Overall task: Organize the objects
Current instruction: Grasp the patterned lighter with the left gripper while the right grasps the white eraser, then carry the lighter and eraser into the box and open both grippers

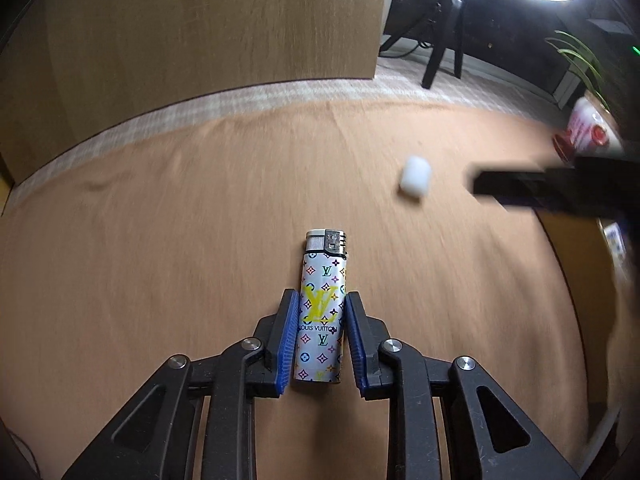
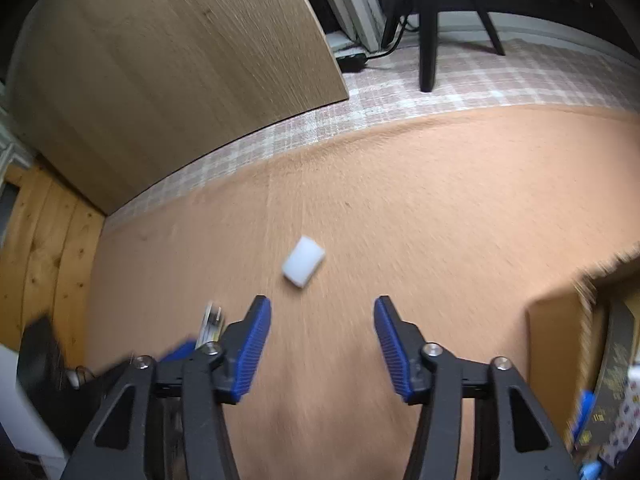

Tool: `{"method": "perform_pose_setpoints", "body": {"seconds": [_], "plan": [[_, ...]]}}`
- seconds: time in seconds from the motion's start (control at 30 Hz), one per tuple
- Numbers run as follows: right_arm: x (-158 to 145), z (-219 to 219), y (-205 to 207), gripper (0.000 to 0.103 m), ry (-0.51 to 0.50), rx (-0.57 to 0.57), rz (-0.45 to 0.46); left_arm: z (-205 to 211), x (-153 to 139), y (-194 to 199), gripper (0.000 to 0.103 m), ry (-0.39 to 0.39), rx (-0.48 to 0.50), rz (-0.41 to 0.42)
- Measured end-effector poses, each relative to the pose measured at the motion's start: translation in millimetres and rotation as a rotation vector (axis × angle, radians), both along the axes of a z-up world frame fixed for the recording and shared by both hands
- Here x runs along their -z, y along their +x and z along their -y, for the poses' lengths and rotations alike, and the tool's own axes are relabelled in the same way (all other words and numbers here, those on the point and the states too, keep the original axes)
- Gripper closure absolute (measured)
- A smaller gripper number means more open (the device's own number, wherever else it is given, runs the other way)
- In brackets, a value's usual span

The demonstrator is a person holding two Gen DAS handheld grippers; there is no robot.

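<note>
A silver lighter (image 1: 322,308) with a coloured monogram print sits lengthwise between the blue pads of my left gripper (image 1: 321,296), which is shut on its lower half, above the orange cloth (image 1: 160,220). A small white block (image 1: 415,179) lies on the cloth further off to the right. In the right wrist view the same white block (image 2: 303,262) lies just beyond my right gripper (image 2: 322,302), slightly left of centre. That gripper is open with nothing between its pads. The right gripper also shows as a dark blur (image 1: 520,188) in the left wrist view. The lighter (image 2: 212,322) appears blurred at the lower left.
A wooden panel (image 1: 200,40) stands beyond the cloth, with a plaid mat (image 2: 440,92) and a black chair leg (image 2: 427,40) behind. A cardboard box (image 2: 560,340) holding packaged items sits at the right. A red and white can (image 1: 588,132) and a plant (image 1: 580,60) are at the far right.
</note>
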State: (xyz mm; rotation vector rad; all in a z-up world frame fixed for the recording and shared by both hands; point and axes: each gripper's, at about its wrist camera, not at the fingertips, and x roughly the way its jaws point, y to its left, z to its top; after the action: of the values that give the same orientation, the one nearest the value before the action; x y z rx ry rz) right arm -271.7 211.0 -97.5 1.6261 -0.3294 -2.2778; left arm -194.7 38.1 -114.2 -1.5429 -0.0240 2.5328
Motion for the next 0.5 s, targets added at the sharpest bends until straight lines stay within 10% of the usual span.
{"method": "perform_pose_setpoints", "body": {"seconds": [0.5], "plan": [[13.1, 44.6, -30.5, 0.082, 0.160, -0.056, -0.020, 5.8, 3.1, 45.7, 0.078, 0.065, -0.021, 0.010]]}}
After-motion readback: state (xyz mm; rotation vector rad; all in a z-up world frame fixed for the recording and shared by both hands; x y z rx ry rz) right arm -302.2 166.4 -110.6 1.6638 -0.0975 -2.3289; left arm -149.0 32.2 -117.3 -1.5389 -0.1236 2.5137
